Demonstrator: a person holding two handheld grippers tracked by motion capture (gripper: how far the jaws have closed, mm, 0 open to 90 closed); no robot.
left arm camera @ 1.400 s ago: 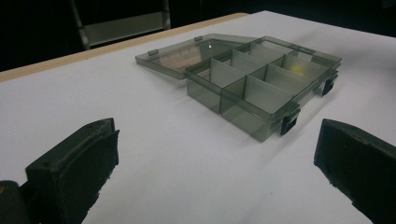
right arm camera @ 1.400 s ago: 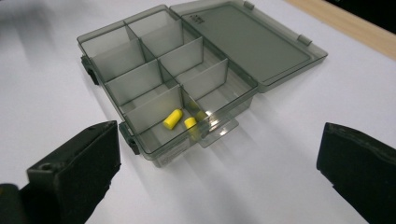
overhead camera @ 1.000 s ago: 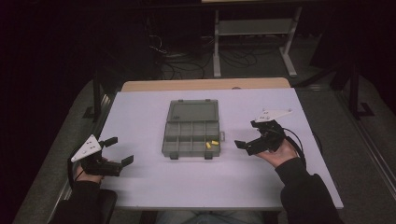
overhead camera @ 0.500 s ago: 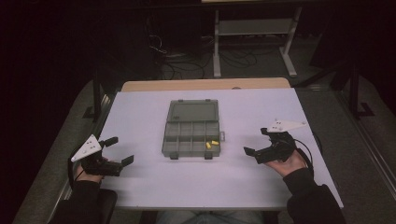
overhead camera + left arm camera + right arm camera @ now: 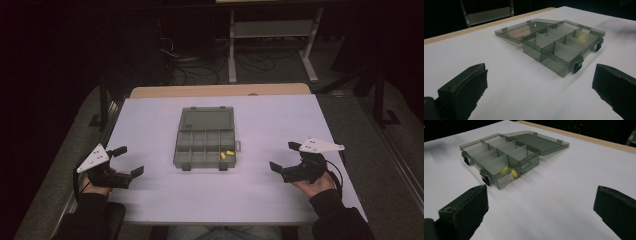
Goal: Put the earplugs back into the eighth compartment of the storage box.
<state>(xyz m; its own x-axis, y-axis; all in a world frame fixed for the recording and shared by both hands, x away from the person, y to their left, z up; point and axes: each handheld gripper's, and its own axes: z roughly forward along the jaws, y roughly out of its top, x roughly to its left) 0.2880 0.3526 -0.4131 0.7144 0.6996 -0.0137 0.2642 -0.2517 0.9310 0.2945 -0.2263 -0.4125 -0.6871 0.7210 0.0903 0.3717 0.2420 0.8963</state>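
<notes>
The smoky translucent plastic compartment box (image 5: pixel 206 144) sits mid-surface, its lid flat open behind it; two small yellow pieces (image 5: pixel 226 154) lie in its near-right cell; it looks light, rigid and slick, so best pinched at a wall or latch; the left gripper (image 5: pixel 124 161) and right gripper (image 5: pixel 281 156) rest well apart from it, jaws wide open and empty.

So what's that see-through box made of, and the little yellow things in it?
The box looks like smoky grey plastic: you can see the dividers and the table through its glossy walls, and its open lid reflects light. The yellow pieces are smooth and rounded, maybe foam or soft plastic; they are too small to tell.
</notes>
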